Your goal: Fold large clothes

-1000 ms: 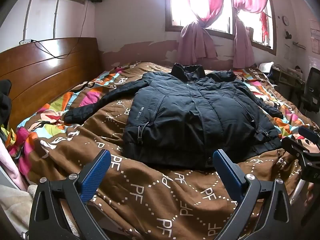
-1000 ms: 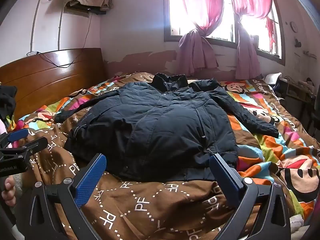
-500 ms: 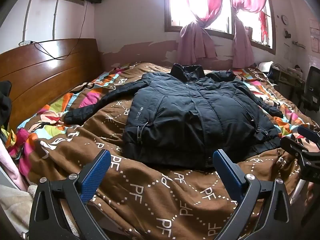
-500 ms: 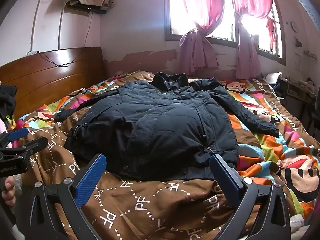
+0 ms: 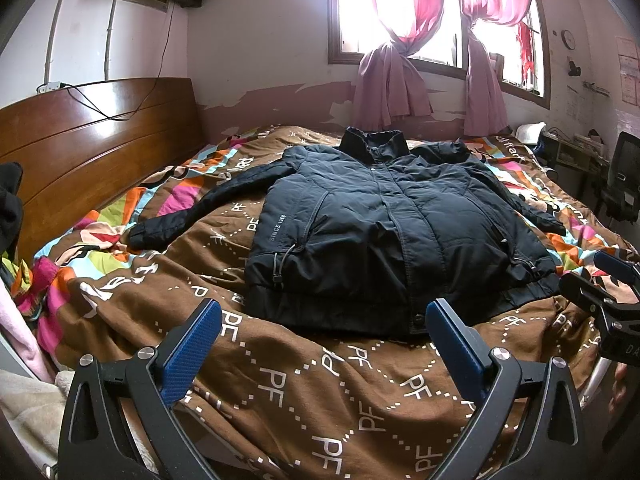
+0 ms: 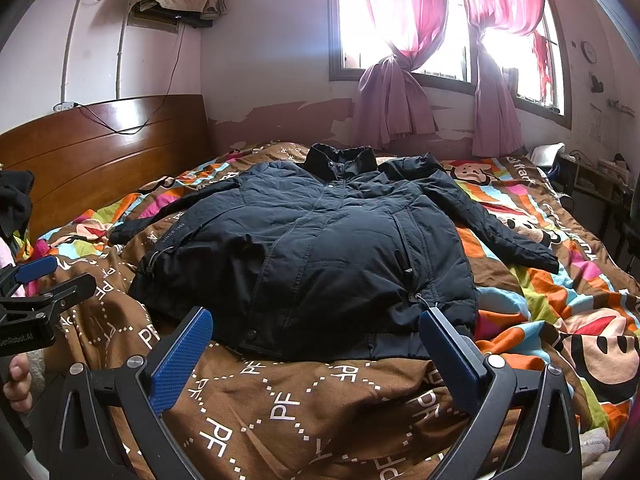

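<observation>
A large black padded jacket (image 5: 384, 232) lies flat, front up, on the bed, collar toward the window and both sleeves spread out; it also shows in the right wrist view (image 6: 320, 256). My left gripper (image 5: 320, 320) is open and empty, hovering short of the jacket's hem near its left half. My right gripper (image 6: 316, 328) is open and empty, its jaws level with the hem's right half. Each gripper shows at the edge of the other's view.
The bed carries a brown and multicoloured patterned quilt (image 5: 304, 392). A wooden headboard (image 5: 92, 140) stands at the left. Pink curtains (image 5: 396, 60) hang at the window behind. A desk and chair (image 5: 620, 184) stand at the far right. Clothes are heaped at the left edge.
Both grippers have edged very slightly forward toward the jacket's hem. The jacket has not moved, and both grippers stay open.
</observation>
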Demonstrator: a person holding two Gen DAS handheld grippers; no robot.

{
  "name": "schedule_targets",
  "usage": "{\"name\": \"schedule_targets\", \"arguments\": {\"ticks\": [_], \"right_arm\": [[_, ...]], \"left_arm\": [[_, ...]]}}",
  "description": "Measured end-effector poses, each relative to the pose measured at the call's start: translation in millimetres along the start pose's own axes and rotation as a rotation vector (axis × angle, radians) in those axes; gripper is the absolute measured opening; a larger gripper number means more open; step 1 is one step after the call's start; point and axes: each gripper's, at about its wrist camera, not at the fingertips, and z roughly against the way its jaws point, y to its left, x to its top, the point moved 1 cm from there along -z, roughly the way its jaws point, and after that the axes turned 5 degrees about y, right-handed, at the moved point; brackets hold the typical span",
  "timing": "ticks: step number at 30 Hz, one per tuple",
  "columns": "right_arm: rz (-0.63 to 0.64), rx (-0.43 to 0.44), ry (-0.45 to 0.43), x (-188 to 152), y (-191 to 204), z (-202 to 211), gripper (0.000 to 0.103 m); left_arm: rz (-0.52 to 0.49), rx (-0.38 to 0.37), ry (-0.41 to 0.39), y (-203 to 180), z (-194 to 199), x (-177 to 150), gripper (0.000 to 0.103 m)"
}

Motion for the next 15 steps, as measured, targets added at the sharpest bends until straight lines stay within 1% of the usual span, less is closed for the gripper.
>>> {"name": "schedule_targets", "arguments": {"ticks": [15], "right_arm": [[-0.001, 0.001, 0.002, -0.4, -0.5, -1.4, 0.103]], "left_arm": [[-0.001, 0.000, -0.002, -0.8, 1.3, -0.1, 0.100]]}}
